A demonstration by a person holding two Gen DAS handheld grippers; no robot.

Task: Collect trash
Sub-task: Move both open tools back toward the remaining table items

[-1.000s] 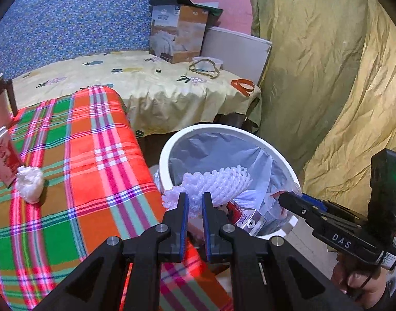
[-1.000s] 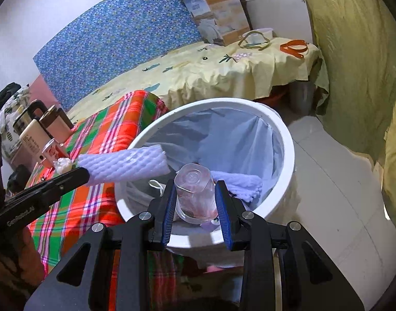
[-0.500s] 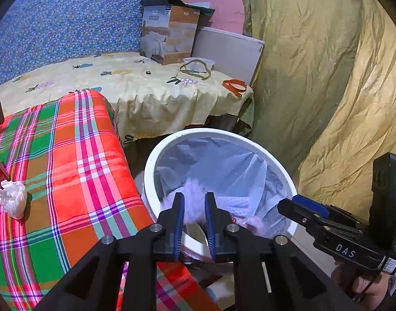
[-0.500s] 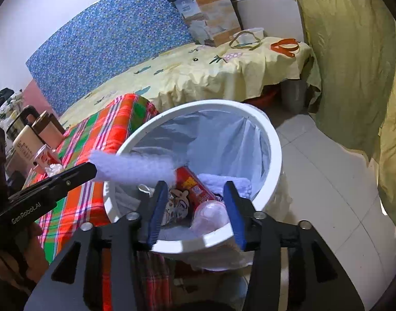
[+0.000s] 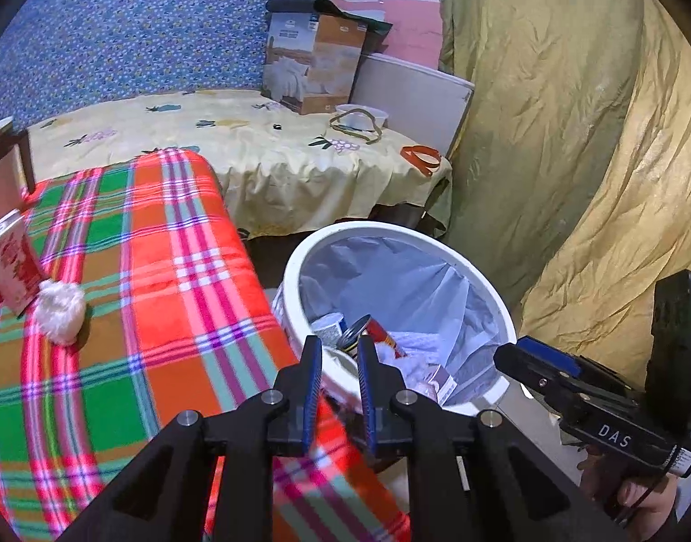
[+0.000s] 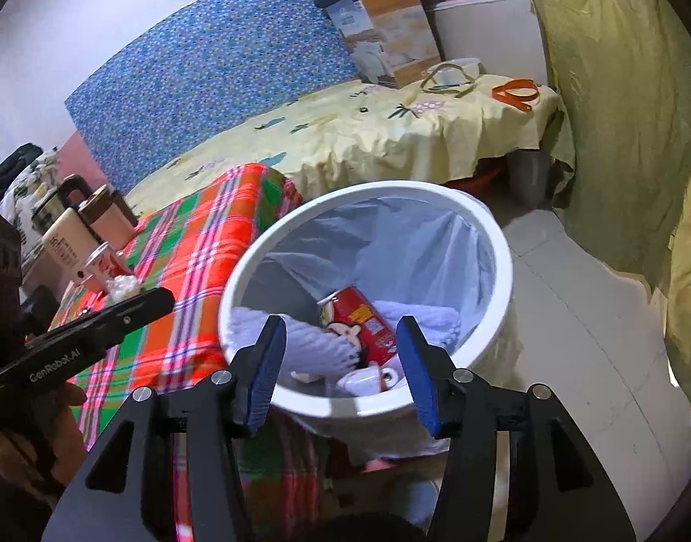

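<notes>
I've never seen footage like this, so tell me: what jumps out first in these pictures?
The round white trash bin with a pale plastic liner sits on the floor beside the bright red-and-green plaid blanket, holding a red printed can and white foam netting. The right claw gapes open above it. On the blanket remain a crumpled white tissue wad and red-and-white paper cup.

Bin rt of blanket; can in bin.

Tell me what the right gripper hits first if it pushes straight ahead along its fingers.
Likely the trash inside the white bin. The open right gripper points over the near rim, at the red can lying on the white foam netting. Depth is unclear, so the near rim might catch first.
</notes>
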